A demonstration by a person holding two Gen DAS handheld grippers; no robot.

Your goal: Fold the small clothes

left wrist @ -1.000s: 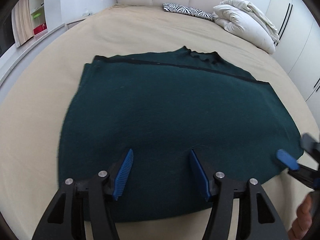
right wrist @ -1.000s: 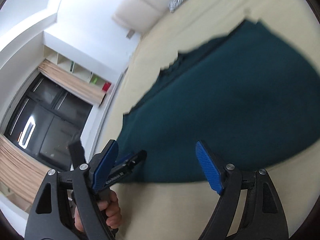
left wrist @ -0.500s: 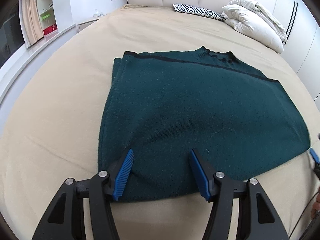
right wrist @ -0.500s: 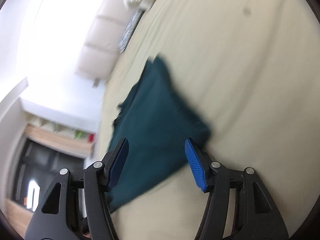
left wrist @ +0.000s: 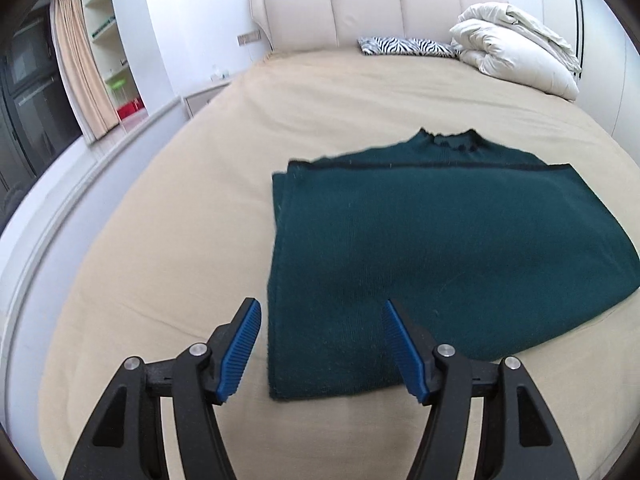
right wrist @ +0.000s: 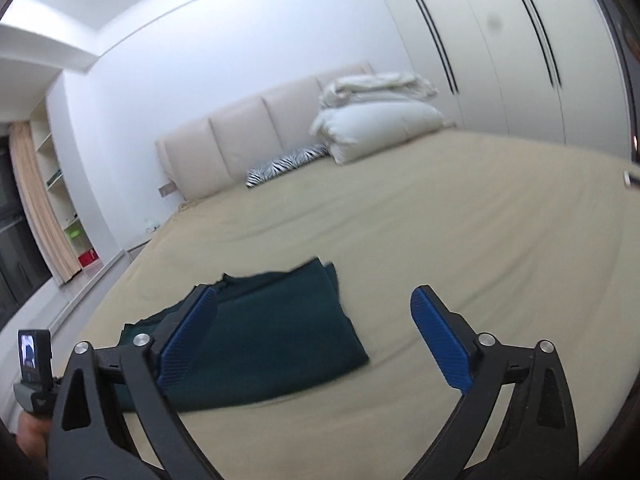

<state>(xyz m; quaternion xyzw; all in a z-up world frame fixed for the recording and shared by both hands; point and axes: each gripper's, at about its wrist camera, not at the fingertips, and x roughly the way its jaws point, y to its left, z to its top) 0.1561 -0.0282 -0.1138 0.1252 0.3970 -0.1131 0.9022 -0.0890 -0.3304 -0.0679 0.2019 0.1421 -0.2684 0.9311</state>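
I find the dark green sweater (left wrist: 452,252) lying flat on the beige bed (left wrist: 200,216), toward the foot end and nearer the bed's right side than its left. It is already folded at least once: a doubled layer lies across it, its straight dark edge running just below the neckline, which points toward the headboard (left wrist: 360,12). The left side shows stacked edges, so I judge the sleeves are tucked in, though I cannot see them. The outline is a fairly tidy rectangle, and no loose part trails onto the sheet.

My left gripper (left wrist: 320,340) hangs above the near left corner of the garment, with its jaws apart and nothing between the pads; they have just been opening a little further. My right gripper (right wrist: 316,332) is off the cloth, above the bare sheet to the right of the sweater, and its jaws have just been opening to wide apart, with nothing held.

Judgement: this garment is mostly done. What may remain is one more fold to make the packet smaller, or setting it aside. I see no other small clothes on the bed; only a zebra-print pillow (left wrist: 406,46) and a white duvet (left wrist: 516,52) lie at the head end.
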